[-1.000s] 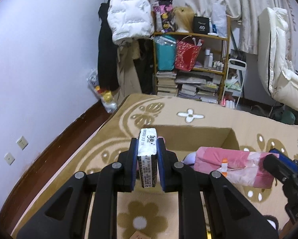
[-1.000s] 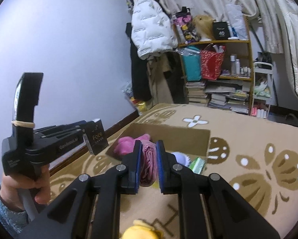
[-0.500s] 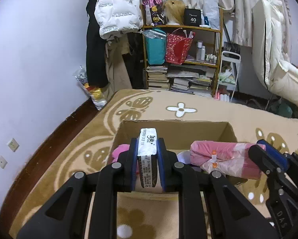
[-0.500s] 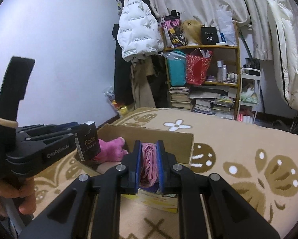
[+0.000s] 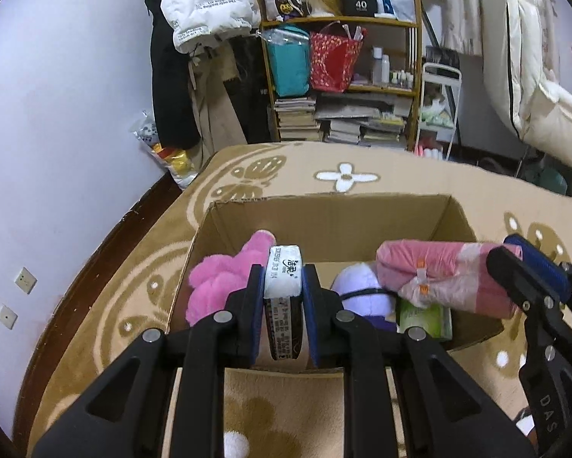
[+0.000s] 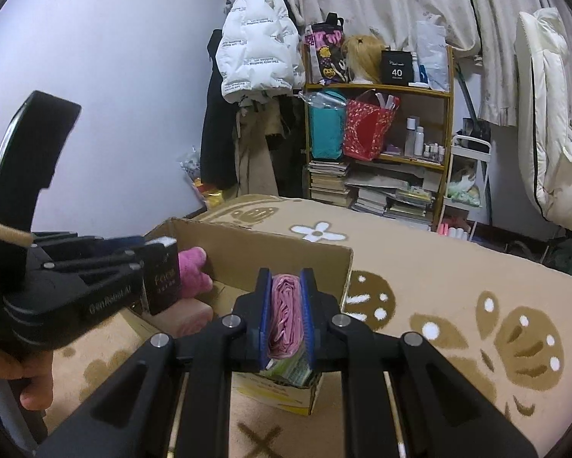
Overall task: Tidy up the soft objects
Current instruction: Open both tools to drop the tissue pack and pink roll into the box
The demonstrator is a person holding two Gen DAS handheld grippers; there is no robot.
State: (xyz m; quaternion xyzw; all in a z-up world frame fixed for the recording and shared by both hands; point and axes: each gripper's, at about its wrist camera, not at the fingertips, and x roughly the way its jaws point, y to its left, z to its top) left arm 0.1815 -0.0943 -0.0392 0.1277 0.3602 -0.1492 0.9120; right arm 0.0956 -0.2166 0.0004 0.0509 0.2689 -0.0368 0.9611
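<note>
Left gripper (image 5: pixel 283 297): fingers closed on a dark tissue pack (image 5: pixel 282 286), held upright, its long axis vertical, above the near-left part of the cardboard box (image 5: pixel 324 221). Right gripper (image 6: pixel 286 316): fingers closed on a pink wrapped bundle (image 5: pixel 446 278) lying crosswise over the box's right side. Inside lie a pink plush toy (image 5: pixel 225 278) and green tissue pack (image 5: pixel 423 315). Judgement: both loads sit directly above the opening; release calls for lowering straight down

My left gripper (image 5: pixel 283 297) is clamped on a tissue pack (image 5: pixel 283 278); my right gripper (image 6: pixel 286 313) pinches a pink bundle (image 6: pixel 285 315).
</note>
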